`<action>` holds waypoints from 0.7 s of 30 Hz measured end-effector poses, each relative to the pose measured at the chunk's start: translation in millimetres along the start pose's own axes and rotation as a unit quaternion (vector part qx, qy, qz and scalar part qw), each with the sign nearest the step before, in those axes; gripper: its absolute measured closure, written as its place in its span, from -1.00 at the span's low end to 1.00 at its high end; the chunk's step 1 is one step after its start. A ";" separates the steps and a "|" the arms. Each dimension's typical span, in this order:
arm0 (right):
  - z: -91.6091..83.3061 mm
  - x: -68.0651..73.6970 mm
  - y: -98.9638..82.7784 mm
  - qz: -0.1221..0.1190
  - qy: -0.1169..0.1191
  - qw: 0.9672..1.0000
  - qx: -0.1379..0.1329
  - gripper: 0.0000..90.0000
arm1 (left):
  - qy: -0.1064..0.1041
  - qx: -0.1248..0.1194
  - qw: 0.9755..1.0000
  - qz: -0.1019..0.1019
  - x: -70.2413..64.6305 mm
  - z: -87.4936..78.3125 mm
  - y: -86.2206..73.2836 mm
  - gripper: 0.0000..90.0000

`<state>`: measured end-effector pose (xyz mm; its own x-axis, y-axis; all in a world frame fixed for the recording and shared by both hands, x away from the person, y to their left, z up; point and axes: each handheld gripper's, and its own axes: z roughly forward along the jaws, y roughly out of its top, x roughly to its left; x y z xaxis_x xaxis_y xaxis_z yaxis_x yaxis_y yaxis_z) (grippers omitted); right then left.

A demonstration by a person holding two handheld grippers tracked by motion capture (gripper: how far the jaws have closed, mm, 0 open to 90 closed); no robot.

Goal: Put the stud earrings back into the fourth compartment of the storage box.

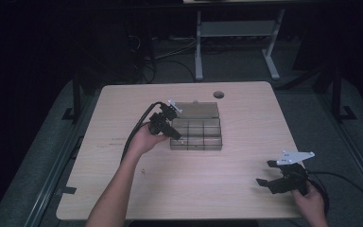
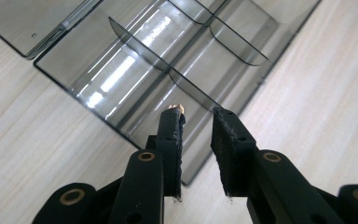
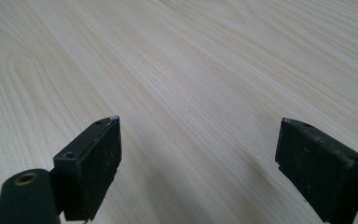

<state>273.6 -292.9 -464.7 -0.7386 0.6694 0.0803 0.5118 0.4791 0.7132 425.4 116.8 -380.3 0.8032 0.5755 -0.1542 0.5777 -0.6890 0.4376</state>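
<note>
Pale wood-grain table (image 1: pixel 217 184) fills the middle of a dim room, with dark floor around it and a white desk frame (image 1: pixel 236 33) beyond its far edge. Nearest the person, well to the right of the compartment box, the right gripper (image 1: pixel 270 178) is held low over bare wood, its jaws spread wide with nothing between them; the right gripper view shows the same wide gap above plain grain. A tiny yellowish object (image 1: pixel 143 171) lies on the table nearer than the box and to its left; it is too small to identify. Farther on, the smoky clear plastic compartment box (image 1: pixel 196 134) sits open near the table's centre, its lid (image 1: pixel 198 109) lying flat behind it. The left gripper (image 2: pixel 196 122) hangs over the box's left edge, jaws slightly apart, and a small glinting speck sits at the tip of one jaw; whether it is gripped cannot be told. A round hole (image 1: pixel 219 94) marks the table beyond the box.
</note>
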 end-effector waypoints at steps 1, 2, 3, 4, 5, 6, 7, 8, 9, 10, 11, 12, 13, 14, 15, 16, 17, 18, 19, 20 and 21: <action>0.0 0.0 0.0 0.000 0.000 1.000 0.000 -0.69 | 0.002 -0.001 1.000 0.003 -0.2 -3.6 -2.4 0.60; 0.1 -0.1 0.0 0.001 -0.001 1.000 0.000 -0.69 | 0.003 -0.002 1.000 0.003 -0.6 -5.5 -3.8 0.60; 0.3 -0.4 0.0 -0.001 -0.002 1.000 -0.001 -0.69 | 0.004 -0.002 1.000 0.003 -0.7 -7.9 -5.7 0.60; 0.4 -0.5 0.0 -0.001 -0.002 1.000 0.000 -0.69 | 0.004 -0.002 1.000 0.003 -0.7 -10.1 -7.6 0.59; 0.5 -0.5 0.1 0.000 -0.002 1.000 0.000 -0.69 | 0.006 -0.001 1.000 0.004 -0.8 -12.5 -9.3 0.59; 0.5 -0.4 0.0 0.001 -0.003 1.000 0.000 -0.69 | 0.007 -0.002 1.000 0.004 -1.3 -14.7 -11.0 0.58; 0.5 -0.4 0.0 0.001 -0.003 1.000 0.000 -0.69 | 0.007 -0.002 1.000 0.004 -1.3 -14.7 -11.0 0.58; 0.5 -0.2 0.0 0.003 -0.003 1.000 0.001 -0.69 | 0.008 -0.005 1.000 0.007 -2.1 -19.9 -14.5 0.57; 0.6 -0.1 -0.1 0.003 -0.003 1.000 0.001 -0.69 | 0.008 -0.007 1.000 0.008 -2.9 -23.3 -16.7 0.57; 0.6 -0.1 -0.1 0.003 -0.003 1.000 0.001 -0.69 | 0.008 -0.007 1.000 0.008 -2.9 -23.3 -16.7 0.57; 0.6 -0.1 0.0 0.003 -0.002 1.000 0.002 -0.69 | 0.010 -0.008 1.000 0.008 -4.1 -25.8 -19.4 0.57; 0.6 0.1 -0.1 0.003 -0.002 1.000 0.003 -0.69 | 0.009 -0.007 1.000 0.010 -4.8 -28.7 -23.2 0.55; 0.6 0.2 -0.1 0.003 -0.002 1.000 0.003 -0.69 | 0.011 -0.007 1.000 0.011 -5.4 -30.6 -27.2 0.54; 0.6 0.3 -0.1 0.003 -0.002 1.000 0.003 -0.69 | 0.012 -0.007 1.000 0.010 -5.5 -31.7 -29.9 0.53; 0.7 0.4 -0.1 0.003 -0.002 1.000 0.003 -0.69 | 0.011 -0.007 1.000 0.007 -5.7 -32.9 -33.8 0.52; 0.7 0.6 0.1 0.004 -0.002 1.000 0.003 -0.69 | 0.012 -0.007 1.000 0.005 -5.7 -33.6 -38.2 0.51; 0.7 0.6 0.1 0.004 -0.002 1.000 0.003 -0.69 | 0.012 -0.007 1.000 0.005 -5.7 -33.6 -38.2 0.50; 1.0 1.2 0.3 0.005 -0.003 1.000 0.005 -0.69 | 0.006 -0.006 1.000 0.002 -4.8 -34.3 -47.6 0.48; 1.0 1.2 0.3 0.005 -0.003 1.000 0.005 -0.69 | 0.006 -0.006 1.000 0.002 -4.8 -34.3 -47.6 0.48; 1.2 1.3 0.3 0.005 -0.003 1.000 0.006 -0.69 | 0.007 -0.006 1.000 -0.002 -4.4 -34.6 -53.8 0.48; 1.9 1.2 0.3 0.003 -0.003 1.000 0.006 -0.69 | 0.010 -0.002 1.000 -0.006 -2.8 -34.9 -62.3 0.47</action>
<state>273.8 -290.9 -465.7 -0.7329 0.6757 0.0796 0.5206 0.4817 0.7049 382.1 173.5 -376.2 0.7929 0.5926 -0.1418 0.5867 -0.6797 0.4402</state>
